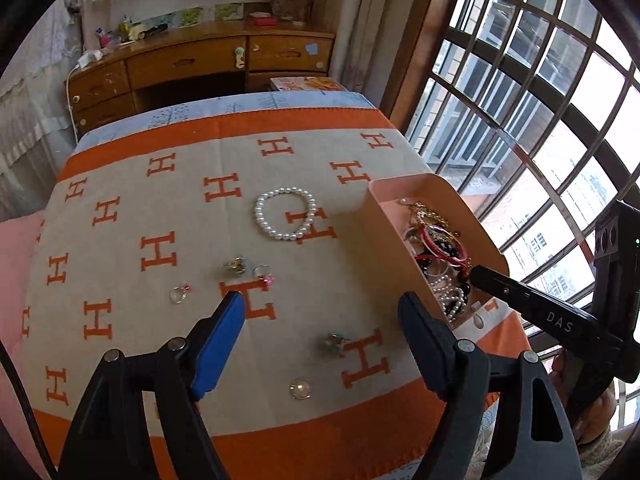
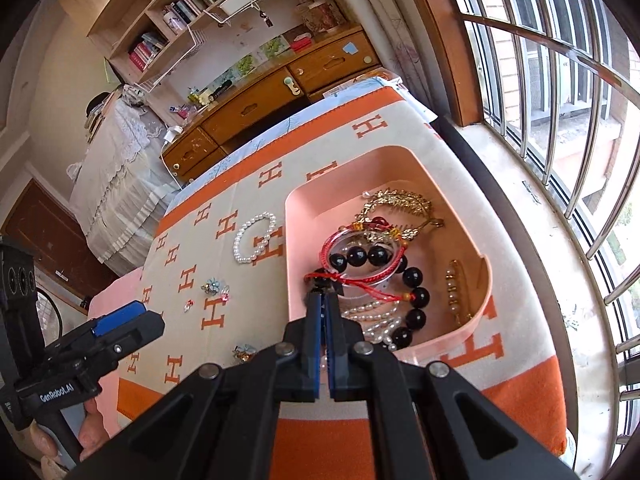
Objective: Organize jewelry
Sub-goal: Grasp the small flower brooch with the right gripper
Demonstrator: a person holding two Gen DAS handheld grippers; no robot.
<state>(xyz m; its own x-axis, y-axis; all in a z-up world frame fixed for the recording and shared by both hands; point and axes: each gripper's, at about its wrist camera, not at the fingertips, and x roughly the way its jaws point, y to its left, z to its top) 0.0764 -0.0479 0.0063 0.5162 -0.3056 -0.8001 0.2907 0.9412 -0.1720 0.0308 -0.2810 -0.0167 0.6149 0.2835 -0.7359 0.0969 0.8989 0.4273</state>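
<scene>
Reading left to right, I see "GenRobot.AI" on my left gripper (image 2: 132, 318), jaws spread and empty, orange H's across the blanket (image 1: 160, 208), a pearl bracelet (image 1: 285, 213) lying there, my right gripper (image 2: 323, 300) clenched at the jewelry-filled pink tray (image 2: 304, 216).

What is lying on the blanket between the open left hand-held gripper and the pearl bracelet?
In the left wrist view, three small rings lie between the left hand-held gripper and the pearl bracelet; beyond them the blanket is bare.
</scene>
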